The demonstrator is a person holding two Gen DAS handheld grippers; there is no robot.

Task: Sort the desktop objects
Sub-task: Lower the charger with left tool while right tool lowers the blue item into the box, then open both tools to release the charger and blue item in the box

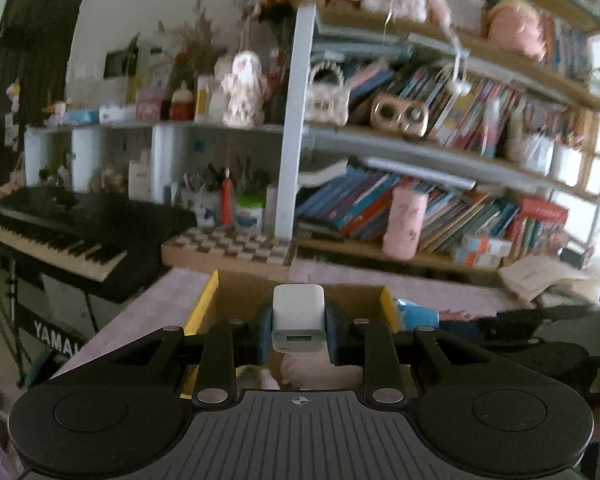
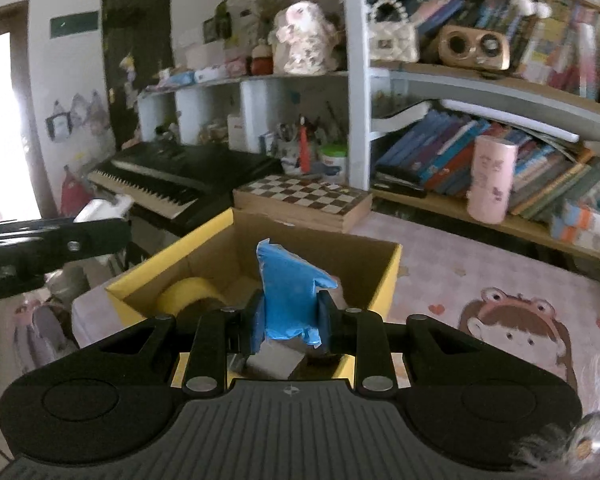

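On my left, the left gripper [image 1: 298, 330] has its jaws pinching a white charger [image 1: 298, 318], a small rounded cube standing upright between the pads, port face toward me. The cardboard box [image 1: 204, 304] with its yellow rim lies directly ahead and below, so this hand looks nearly over the opening. Moving right: my right gripper [image 2: 291, 316] has its jaws clamped on a blue packet [image 2: 290, 292], crinkled soft plastic, long axis upright, top poking above the pads. The box sits right under and ahead of it on the pink desk [image 2: 480, 264], a yellow tape roll [image 2: 188, 294] already inside. Both hands look close; I judge the right one slightly deeper over the box.
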